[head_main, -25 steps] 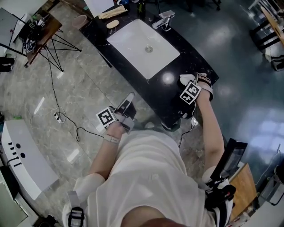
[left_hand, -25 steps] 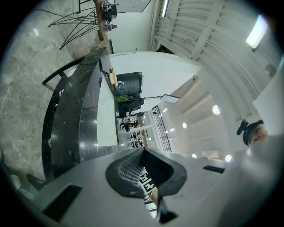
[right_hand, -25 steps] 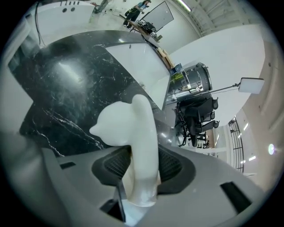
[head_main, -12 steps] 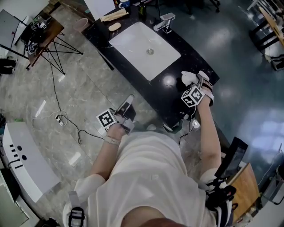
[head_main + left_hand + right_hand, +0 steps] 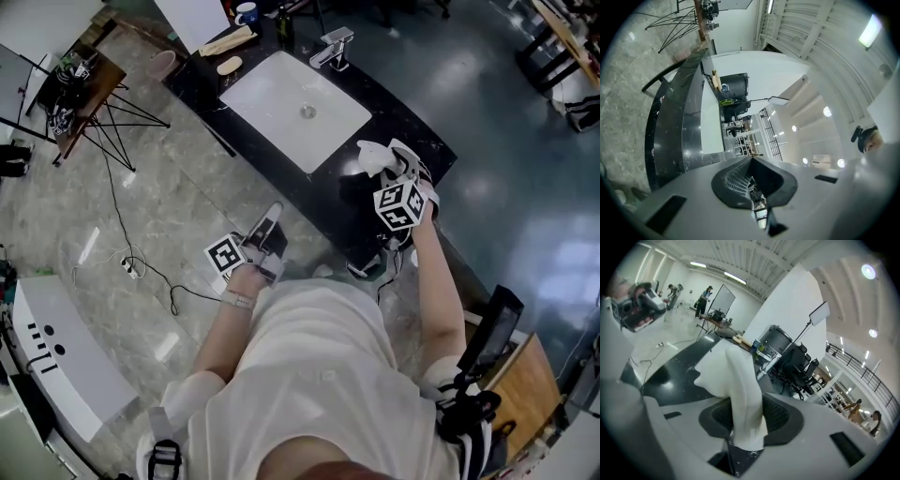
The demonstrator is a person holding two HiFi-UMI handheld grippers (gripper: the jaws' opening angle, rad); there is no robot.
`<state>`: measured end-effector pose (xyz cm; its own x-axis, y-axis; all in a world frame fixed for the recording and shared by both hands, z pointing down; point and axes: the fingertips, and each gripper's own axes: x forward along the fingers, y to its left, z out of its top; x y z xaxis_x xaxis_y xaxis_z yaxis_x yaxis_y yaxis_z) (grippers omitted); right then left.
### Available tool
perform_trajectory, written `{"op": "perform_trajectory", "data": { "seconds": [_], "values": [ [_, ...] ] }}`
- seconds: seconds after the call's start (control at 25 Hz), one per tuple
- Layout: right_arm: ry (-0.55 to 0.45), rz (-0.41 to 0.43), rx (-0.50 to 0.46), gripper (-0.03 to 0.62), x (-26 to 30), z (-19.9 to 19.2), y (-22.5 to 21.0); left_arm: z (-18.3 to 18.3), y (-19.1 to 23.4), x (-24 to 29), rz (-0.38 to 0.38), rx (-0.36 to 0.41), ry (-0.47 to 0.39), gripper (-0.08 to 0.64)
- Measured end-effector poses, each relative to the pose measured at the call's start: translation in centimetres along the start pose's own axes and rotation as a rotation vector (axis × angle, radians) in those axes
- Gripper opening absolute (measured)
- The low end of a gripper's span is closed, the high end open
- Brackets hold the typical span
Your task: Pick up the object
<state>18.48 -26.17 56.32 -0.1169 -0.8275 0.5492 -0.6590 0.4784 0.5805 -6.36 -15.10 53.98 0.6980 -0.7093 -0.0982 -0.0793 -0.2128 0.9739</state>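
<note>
Clamping a white, smooth, softly folded object (image 5: 736, 380) between ribbed dark pads, your right gripper (image 5: 392, 178) is holding it over the glossy black counter (image 5: 412, 127), near the white rectangular basin (image 5: 281, 98) — its jaws have just been closing on it. Your left gripper (image 5: 270, 217) is hanging off the counter's edge, jaws pressed together on nothing. Compared with a second ago, you're carrying the object higher — the marker cube (image 5: 398, 204) is sitting rolled.

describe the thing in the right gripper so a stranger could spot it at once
Find the black countertop with the white sink. At its near right end the right gripper, whose jaws have just been closing, pinches a white cloth. It is the only soft, crumpled white thing there.
</note>
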Motion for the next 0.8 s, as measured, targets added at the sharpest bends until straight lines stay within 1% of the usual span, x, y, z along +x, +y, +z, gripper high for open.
{"op": "perform_trajectory", "data": {
  "seconds": [0.12, 0.28, 0.4, 0.6, 0.72, 0.8],
  "values": [
    [-0.093, 0.082, 0.125, 0.15, -0.8, 2.2, 1.0, 0.1, 0.0, 0.0, 0.002, 0.003, 0.001, 0.006],
    [-0.229, 0.21, 0.363, 0.15, -2.0, 4.9, 2.3, -0.2, -0.4, 0.1, -0.003, 0.02, 0.014, 0.006],
    [-0.323, 0.297, 0.513, 0.15, -3.5, 7.0, 2.6, -0.3, -0.7, 0.2, -0.001, 0.045, 0.026, 0.006],
    [-0.479, 0.457, 0.749, 0.15, -6.6, 10.5, 2.8, -0.5, -0.9, 0.4, -0.003, 0.053, 0.033, 0.006],
    [-0.559, 0.561, 0.918, 0.15, -8.3, 11.8, 2.7, -0.9, -1.0, 0.6, -0.003, 0.069, 0.046, 0.006],
    [-0.6, 0.626, 1.013, 0.15, -9.3, 12.4, 2.8, -1.1, -1.1, 0.7, -0.004, 0.078, 0.053, 0.006]
  ]
}}
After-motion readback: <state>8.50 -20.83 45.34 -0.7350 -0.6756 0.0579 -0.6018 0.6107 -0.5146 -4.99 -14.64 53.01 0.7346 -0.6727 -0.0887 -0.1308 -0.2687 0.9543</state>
